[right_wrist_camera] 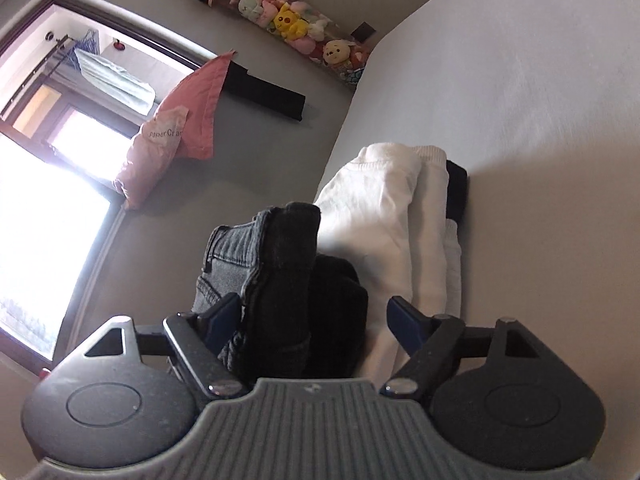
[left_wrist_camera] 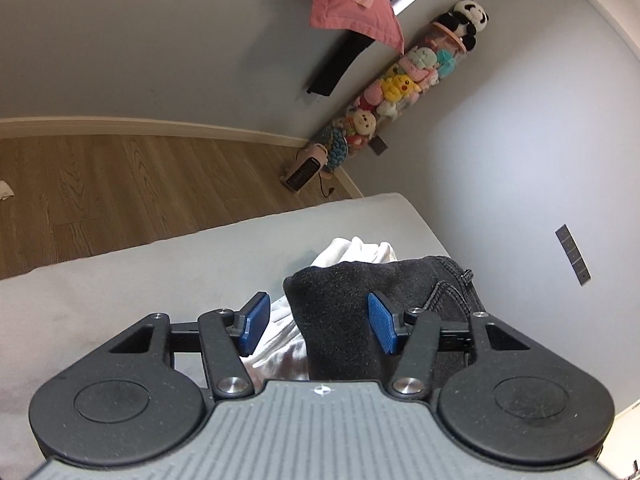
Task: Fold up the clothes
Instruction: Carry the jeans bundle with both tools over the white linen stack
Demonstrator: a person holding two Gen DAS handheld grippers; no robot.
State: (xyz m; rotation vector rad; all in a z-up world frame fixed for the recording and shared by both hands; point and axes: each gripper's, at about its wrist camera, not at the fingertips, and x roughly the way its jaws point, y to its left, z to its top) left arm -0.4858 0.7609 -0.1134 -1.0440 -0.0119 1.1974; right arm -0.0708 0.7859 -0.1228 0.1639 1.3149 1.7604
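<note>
Folded dark jeans (right_wrist_camera: 280,280) sit on a folded white garment (right_wrist_camera: 384,216) on the grey bed (right_wrist_camera: 520,100), between the parted jaws of the left gripper (left_wrist_camera: 318,320) and the right gripper (right_wrist_camera: 316,324), neither gripping.

The black garment (right_wrist_camera: 456,190) lies mostly hidden (under the white clothes (right_wrist_camera: 384,216)).

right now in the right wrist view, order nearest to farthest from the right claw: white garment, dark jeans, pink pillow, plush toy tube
1. dark jeans, between the right claw fingers
2. white garment, just beyond, right
3. pink pillow, left, by the window
4. plush toy tube, top, against the wall
</note>
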